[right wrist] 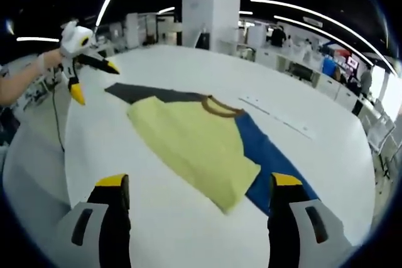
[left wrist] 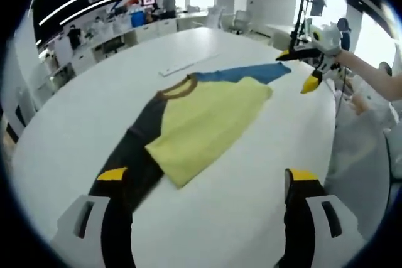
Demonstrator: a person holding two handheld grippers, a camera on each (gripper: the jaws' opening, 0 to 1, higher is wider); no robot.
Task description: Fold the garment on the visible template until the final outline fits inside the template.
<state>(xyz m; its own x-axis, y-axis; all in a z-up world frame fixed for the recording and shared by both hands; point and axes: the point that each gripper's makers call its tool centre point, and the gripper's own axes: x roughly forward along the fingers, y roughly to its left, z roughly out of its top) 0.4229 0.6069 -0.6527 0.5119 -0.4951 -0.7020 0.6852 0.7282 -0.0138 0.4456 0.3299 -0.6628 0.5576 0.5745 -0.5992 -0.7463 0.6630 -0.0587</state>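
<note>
On the white desk (left wrist: 264,174) the garment (left wrist: 207,123) is lying flat, yellow body spread, sleeves out; I am holding both tools, left (left wrist: 210,183) and right (right wrist: 200,187), wide apart and empty; folding is looking barely begun.

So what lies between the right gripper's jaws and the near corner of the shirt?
In the right gripper view, nothing: bare white table runs from the open right gripper up to the yellow corner of the shirt.
</note>
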